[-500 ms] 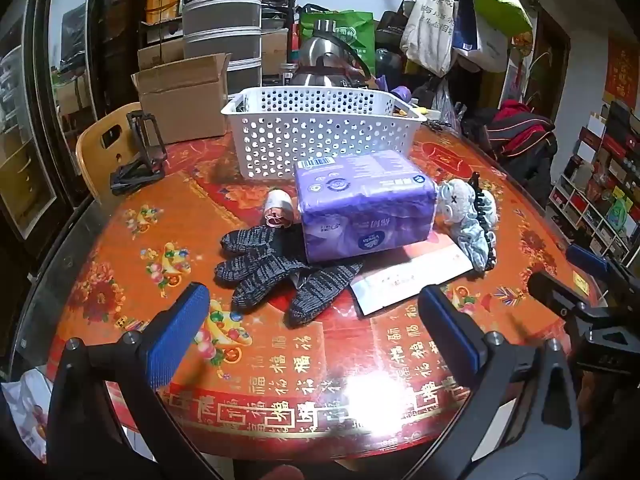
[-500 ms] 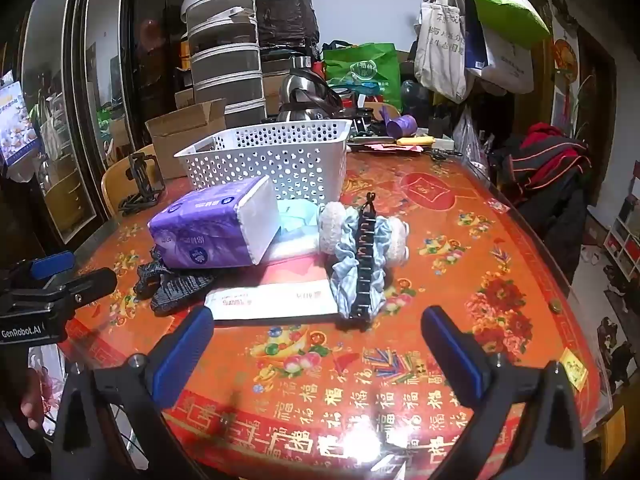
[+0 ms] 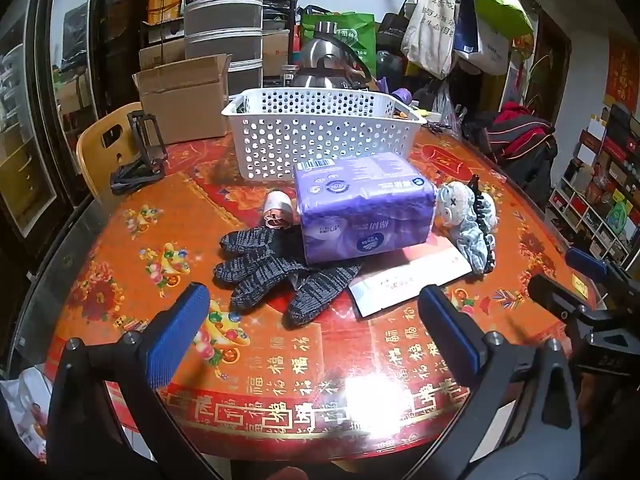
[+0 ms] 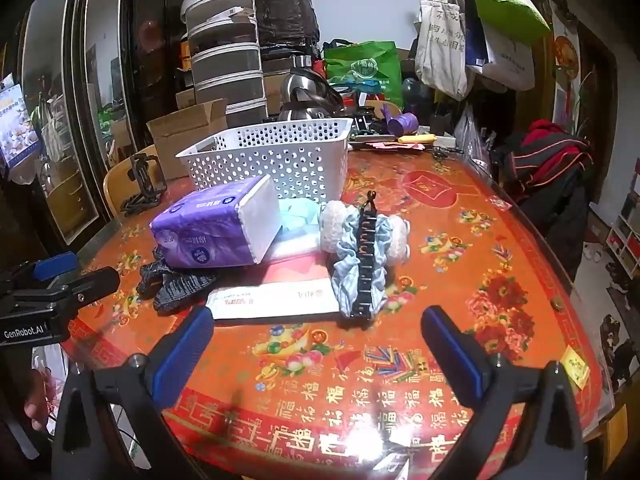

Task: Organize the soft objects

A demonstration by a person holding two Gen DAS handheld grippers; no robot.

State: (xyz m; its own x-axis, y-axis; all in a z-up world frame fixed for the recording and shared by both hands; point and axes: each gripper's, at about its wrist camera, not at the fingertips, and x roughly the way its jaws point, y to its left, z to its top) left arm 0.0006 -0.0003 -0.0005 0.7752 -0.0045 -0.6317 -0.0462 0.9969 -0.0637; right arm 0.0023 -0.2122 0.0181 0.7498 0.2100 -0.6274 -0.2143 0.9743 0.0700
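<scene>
Cluttered home dining room: round table with red festive-print cover [image 3: 120,240], yellow wooden chair [image 3: 96,152], steel kettle [image 4: 308,92], hanging cloth tote bags [image 4: 440,40], cardboard boxes [image 3: 184,100], stacked grey plastic drawers [image 4: 228,64].

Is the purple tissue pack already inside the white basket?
No, the tissue pack lies on the table in front of the basket, on the gloves.

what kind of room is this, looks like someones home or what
Most likely a lived-in home dining or storage room: a round table under a red festive cover, tote bags hanging on the wall, and stacked cardboard boxes beside a kettle.
</scene>
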